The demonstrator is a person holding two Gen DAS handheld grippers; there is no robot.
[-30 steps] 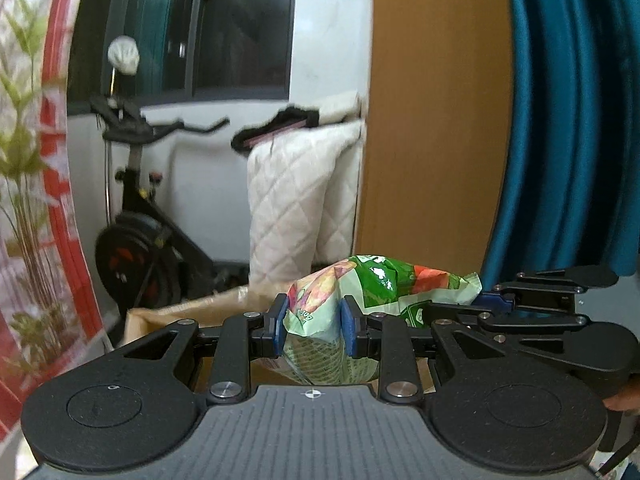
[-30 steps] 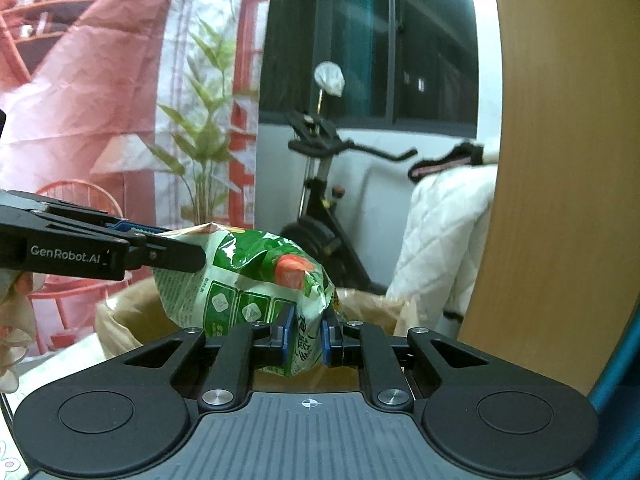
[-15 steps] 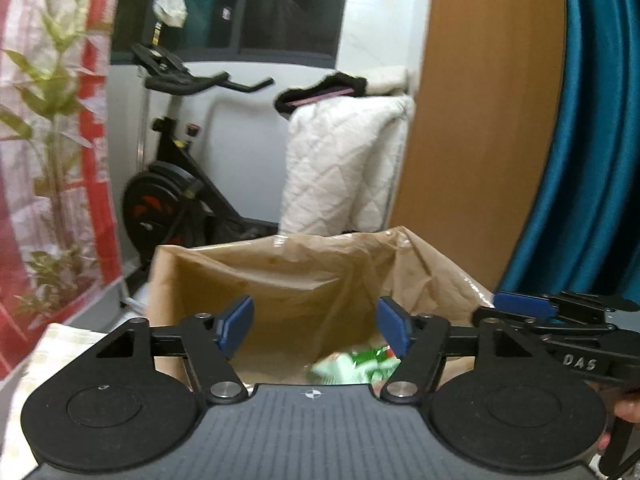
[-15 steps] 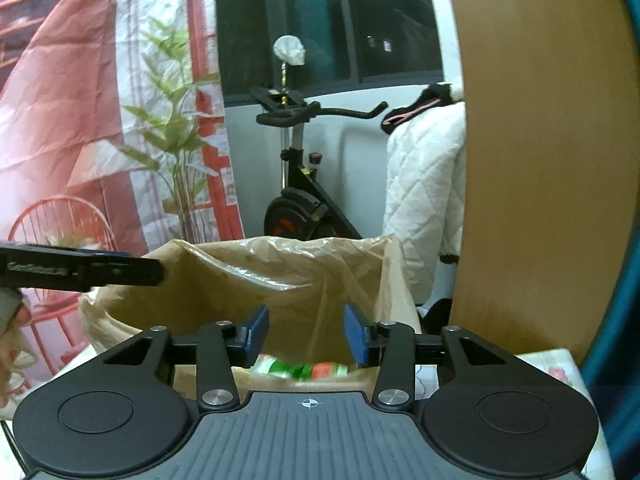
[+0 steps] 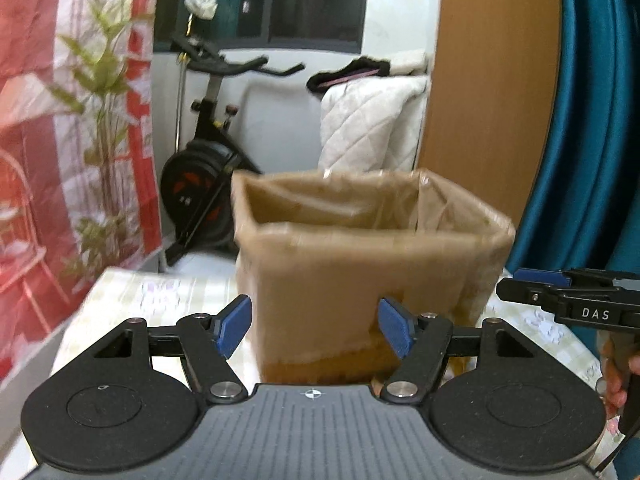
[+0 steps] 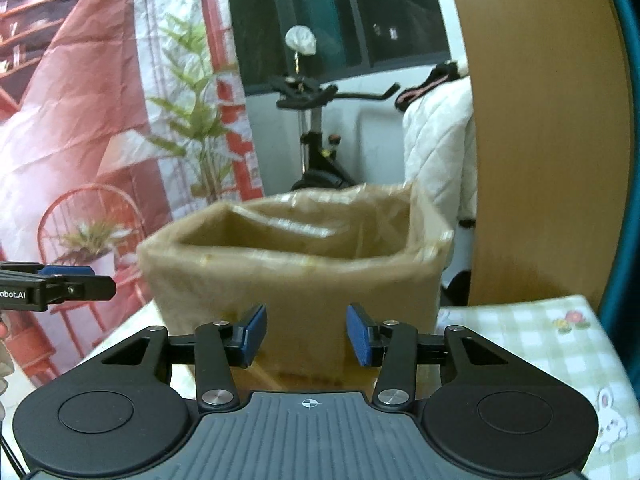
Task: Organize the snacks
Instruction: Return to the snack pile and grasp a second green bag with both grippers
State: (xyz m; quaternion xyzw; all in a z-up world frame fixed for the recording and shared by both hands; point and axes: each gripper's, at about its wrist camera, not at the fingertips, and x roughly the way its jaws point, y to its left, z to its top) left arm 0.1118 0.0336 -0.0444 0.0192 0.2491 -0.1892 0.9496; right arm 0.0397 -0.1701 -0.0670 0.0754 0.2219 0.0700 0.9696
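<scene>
Left wrist: brown paper bag [image 5: 372, 264] with plastic liner stands on checked tablecloth [image 5: 160, 300], contents hidden. Left gripper [image 5: 314, 322] spread, empty, aimed at the bag wall. Right wrist: right gripper [image 6: 306, 334] jaws parted, nothing between. A second ago both pinched the green snack pack; now out of sight.

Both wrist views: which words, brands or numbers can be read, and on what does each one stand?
"DAS": on the black arm of the right tongs, at the right edge of the left wrist view.
"obot.AI": on the left tongs, cut by the left edge of the right wrist view.
Brown bag: no readable print.
Tablecloth: pictures only, no words.
</scene>
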